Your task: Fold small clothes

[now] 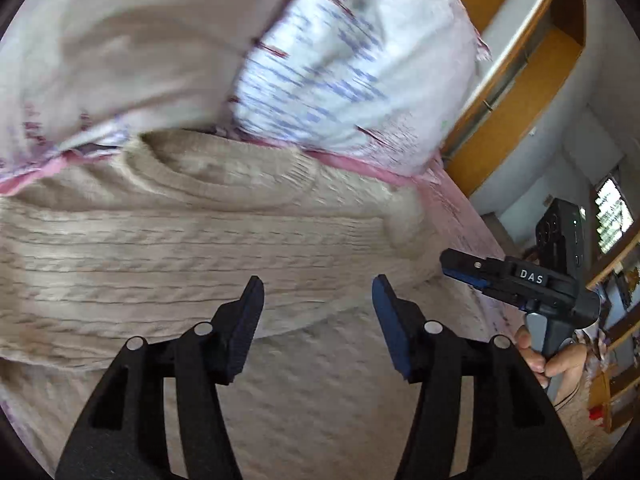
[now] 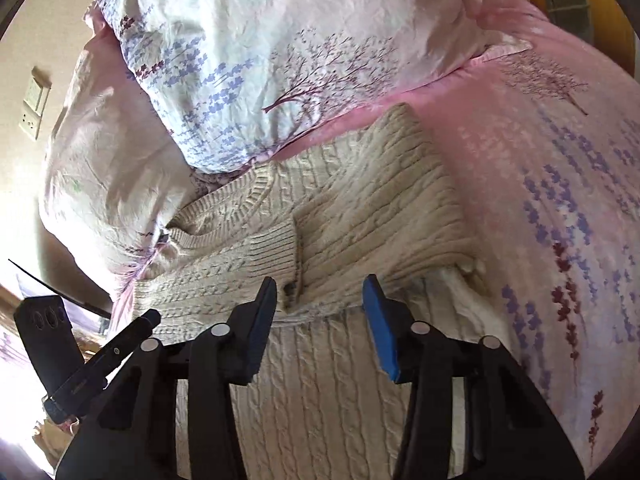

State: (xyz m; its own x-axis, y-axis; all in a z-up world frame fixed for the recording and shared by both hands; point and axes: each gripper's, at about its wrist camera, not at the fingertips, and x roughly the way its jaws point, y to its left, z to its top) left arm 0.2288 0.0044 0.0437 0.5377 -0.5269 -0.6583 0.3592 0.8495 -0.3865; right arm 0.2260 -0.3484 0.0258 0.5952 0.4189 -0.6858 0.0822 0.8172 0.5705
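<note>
A cream cable-knit sweater point(image 1: 208, 240) lies flat on the pink floral bed, collar toward the pillows. In the right wrist view the sweater point(image 2: 360, 208) has both sleeves folded in across its body, one ribbed cuff point(image 2: 276, 248) near the middle. My left gripper point(image 1: 318, 292) is open and empty, just above the sweater's lower body. My right gripper point(image 2: 320, 292) is open and empty, over the folded sleeves. The right gripper also shows in the left wrist view point(image 1: 460, 266), at the sweater's right edge. The left gripper shows in the right wrist view point(image 2: 150, 318), at the sweater's left edge.
Two floral pillows point(image 2: 256, 64) lie against the sweater's collar end. The pink bedsheet point(image 2: 560, 200) spreads to the right. Wooden shelving point(image 1: 532, 72) stands beyond the bed. A wall socket point(image 2: 34, 104) is at the left.
</note>
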